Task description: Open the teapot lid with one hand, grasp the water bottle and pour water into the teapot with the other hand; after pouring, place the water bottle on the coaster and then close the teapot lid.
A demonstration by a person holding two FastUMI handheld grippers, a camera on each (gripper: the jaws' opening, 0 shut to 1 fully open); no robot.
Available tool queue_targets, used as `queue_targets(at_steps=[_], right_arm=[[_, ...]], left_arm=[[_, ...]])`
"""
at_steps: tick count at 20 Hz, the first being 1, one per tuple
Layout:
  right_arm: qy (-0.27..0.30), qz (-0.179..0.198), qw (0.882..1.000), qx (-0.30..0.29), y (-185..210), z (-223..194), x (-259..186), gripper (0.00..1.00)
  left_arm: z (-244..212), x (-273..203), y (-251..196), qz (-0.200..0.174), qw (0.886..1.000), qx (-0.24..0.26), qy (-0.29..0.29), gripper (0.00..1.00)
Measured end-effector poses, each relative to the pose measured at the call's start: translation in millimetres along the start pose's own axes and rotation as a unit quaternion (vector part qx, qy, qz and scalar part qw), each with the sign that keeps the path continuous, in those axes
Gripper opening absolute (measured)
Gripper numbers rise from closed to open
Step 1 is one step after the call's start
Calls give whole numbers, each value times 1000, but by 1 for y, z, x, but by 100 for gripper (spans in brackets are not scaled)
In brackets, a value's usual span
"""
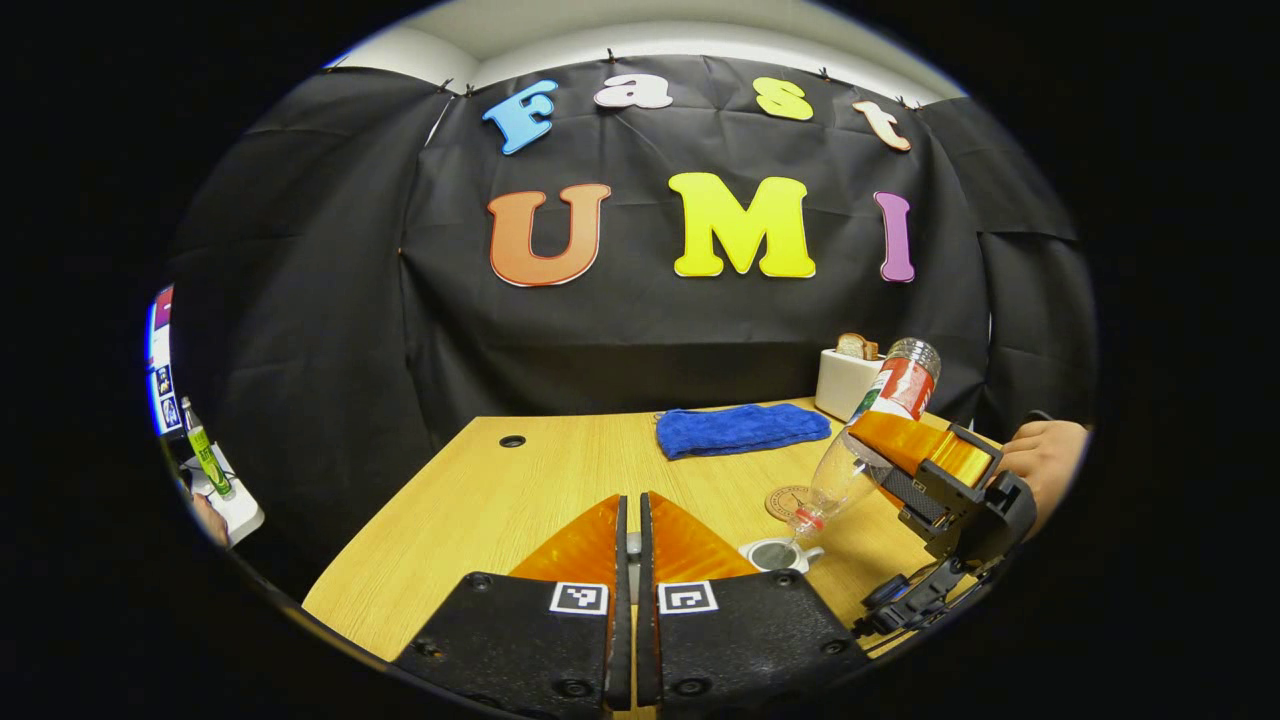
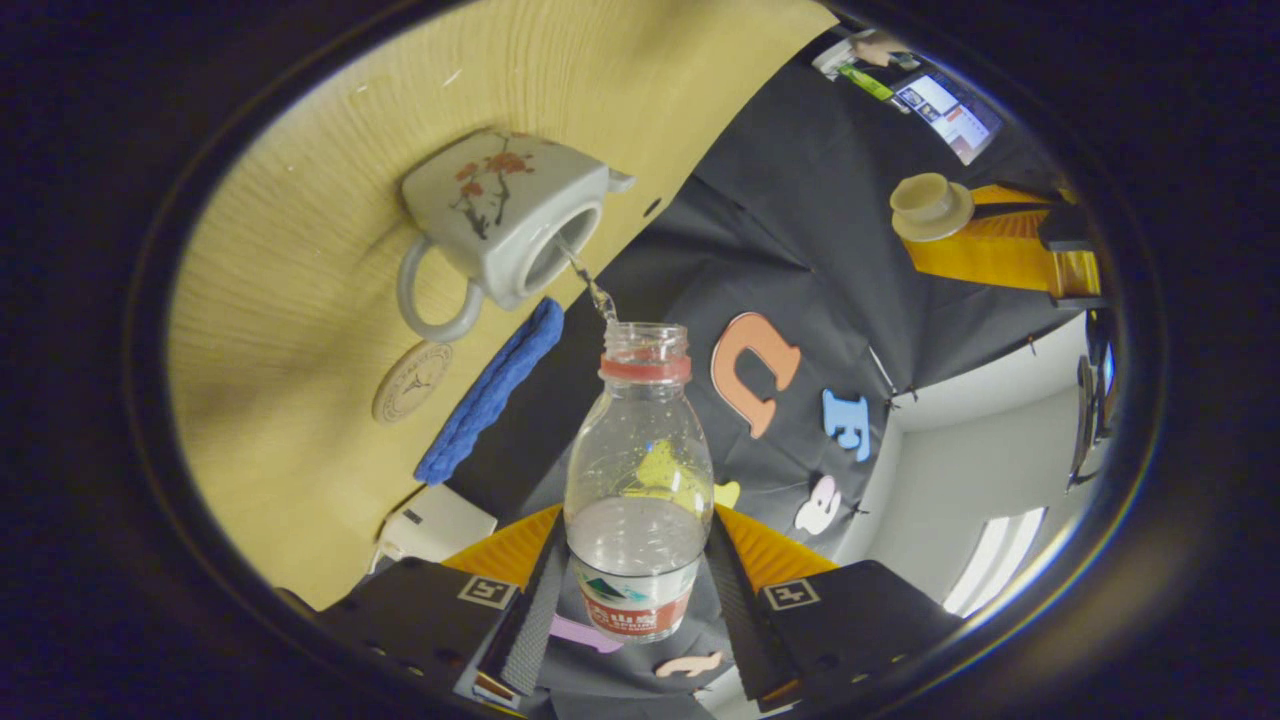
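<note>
At the bottom centre of the frame the right gripper (image 2: 640, 590) clamps the water bottle (image 2: 638, 480) between its jaws, neck pointing up the frame. A thin stream of water (image 2: 592, 285) runs from its mouth into the open teapot (image 2: 505, 215) at upper left. Below the teapot on the counter (image 2: 300, 300) lie a round coaster (image 2: 411, 382) and a blue cloth (image 2: 492, 392). At upper right, what looks like the teapot lid (image 2: 930, 205) sits against the other gripper.
</note>
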State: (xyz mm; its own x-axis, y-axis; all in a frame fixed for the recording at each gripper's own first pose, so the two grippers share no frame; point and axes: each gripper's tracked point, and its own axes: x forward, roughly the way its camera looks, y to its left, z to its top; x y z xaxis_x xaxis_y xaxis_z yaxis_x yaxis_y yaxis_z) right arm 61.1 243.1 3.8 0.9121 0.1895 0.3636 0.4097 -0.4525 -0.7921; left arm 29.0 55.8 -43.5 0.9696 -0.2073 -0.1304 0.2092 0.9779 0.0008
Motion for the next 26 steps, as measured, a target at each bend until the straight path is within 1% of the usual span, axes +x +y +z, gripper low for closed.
queue_targets(at_steps=[7,10,12,13,15,19,20,21,23,24,26], right_arm=[[-2,-50,998,-30,-31,-5,3,75],[-6,-63,997,-46,-35,-6,3,75],[-6,-61,996,-59,-33,-8,3,74],[-4,-61,996,-62,-31,-12,4,75],[-4,-59,996,-61,-30,-12,4,75],[-11,-69,996,-59,-34,-7,2,74],[-10,-70,996,-54,-33,-6,3,75],[-10,-70,996,-46,-30,-4,2,74],[-9,-70,997,-39,-22,-4,4,74],[-10,-76,996,-37,-22,-3,4,74],[-11,-79,997,-16,-19,-2,4,75]], left_arm=[[-5,3,4,7,1000,-5,12,4],[-5,3,4,4,1000,-6,9,4],[-6,3,4,5,1000,-3,12,4],[-7,3,5,5,1000,-2,12,4],[-8,5,4,6,1000,-1,14,5],[-9,5,5,4,1000,-1,15,5],[-10,7,4,3,1000,-2,16,5],[-12,7,4,4,1000,-3,18,5],[-14,8,4,4,1000,-3,21,5],[-14,9,5,4,1000,-3,21,5],[-14,10,5,5,1000,-3,23,5]])
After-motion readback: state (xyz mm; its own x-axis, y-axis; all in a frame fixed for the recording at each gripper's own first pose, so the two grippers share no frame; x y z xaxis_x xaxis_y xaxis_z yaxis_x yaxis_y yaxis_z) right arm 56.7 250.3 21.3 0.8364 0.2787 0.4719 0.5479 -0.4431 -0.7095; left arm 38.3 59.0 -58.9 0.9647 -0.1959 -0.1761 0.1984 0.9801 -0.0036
